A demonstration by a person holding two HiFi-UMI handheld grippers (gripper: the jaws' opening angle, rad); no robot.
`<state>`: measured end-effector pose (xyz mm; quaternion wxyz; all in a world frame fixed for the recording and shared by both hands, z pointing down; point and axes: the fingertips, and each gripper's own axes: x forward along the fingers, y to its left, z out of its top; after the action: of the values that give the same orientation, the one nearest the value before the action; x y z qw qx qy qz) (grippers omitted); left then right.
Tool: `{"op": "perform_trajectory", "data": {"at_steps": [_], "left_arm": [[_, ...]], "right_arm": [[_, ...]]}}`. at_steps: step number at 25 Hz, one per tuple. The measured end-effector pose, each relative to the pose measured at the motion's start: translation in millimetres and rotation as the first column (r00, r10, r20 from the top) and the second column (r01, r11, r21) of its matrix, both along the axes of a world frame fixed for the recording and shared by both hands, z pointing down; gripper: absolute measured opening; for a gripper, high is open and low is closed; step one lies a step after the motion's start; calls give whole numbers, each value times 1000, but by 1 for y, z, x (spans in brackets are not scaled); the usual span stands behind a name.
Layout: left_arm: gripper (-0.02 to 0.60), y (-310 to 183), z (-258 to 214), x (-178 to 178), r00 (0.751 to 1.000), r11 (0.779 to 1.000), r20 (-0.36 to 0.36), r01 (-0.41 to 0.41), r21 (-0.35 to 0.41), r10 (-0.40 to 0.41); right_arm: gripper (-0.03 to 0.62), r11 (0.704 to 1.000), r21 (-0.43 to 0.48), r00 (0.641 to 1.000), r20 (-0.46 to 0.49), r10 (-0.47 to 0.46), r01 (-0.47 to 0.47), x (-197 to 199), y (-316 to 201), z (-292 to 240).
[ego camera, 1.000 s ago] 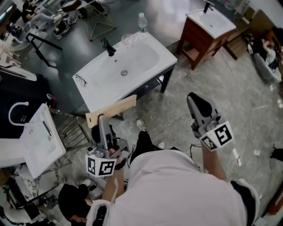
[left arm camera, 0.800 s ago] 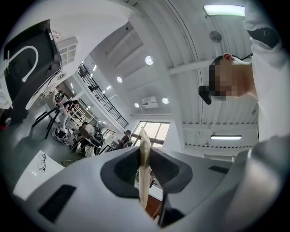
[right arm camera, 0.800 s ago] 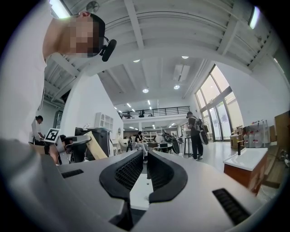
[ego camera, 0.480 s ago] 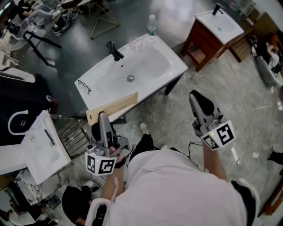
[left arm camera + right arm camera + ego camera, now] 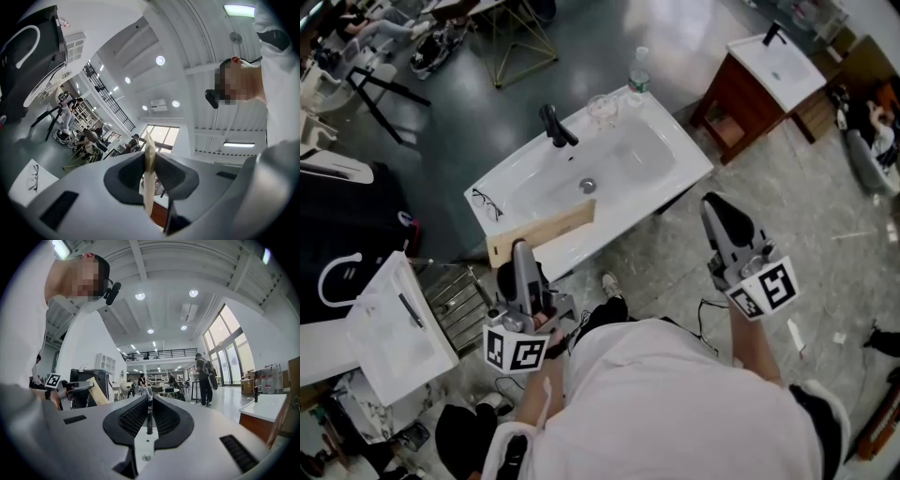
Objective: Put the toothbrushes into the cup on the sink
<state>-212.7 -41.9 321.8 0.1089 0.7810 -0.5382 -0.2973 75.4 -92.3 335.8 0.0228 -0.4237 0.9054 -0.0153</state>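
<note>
My left gripper (image 5: 521, 251) (image 5: 149, 165) is shut on a long, flat, pale wood-coloured pack (image 5: 540, 234) (image 5: 148, 143), held edge-on between the pads. The pack hangs in front of the near edge of the white sink (image 5: 675, 183). A clear glass cup (image 5: 602, 108) stands on the sink's far rim, right of the black tap (image 5: 555, 126). My right gripper (image 5: 718, 210) (image 5: 150, 411) is shut with nothing between its pads, raised over the floor right of the sink. I cannot make out any separate toothbrush.
A water bottle (image 5: 638, 71) stands beside the cup and a pair of glasses (image 5: 490, 203) lies on the sink's left end. A second basin on a brown cabinet (image 5: 741, 103) is at the upper right, another white basin (image 5: 394, 323) at the left. Cables lie by my feet.
The sink has slid down and right in the head view, so it lies nearer. Both grippers stay in about the same place, the left still on the pale pack.
</note>
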Motion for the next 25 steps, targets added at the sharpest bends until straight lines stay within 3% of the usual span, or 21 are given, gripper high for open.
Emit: {"op": "perform_trajectory", "data": {"at_steps": [11,25], "left_arm": [[62,-44,-3,-22,998,998,-25,-53,16,53],[61,-62,1,-9,989,990,-51,-138,6,138]], "right_arm": [[54,999,21,999,-8,46,-46,-19,-26,-10],[54,990,20,990,-22,140,-139,1,-16,-13]]}}
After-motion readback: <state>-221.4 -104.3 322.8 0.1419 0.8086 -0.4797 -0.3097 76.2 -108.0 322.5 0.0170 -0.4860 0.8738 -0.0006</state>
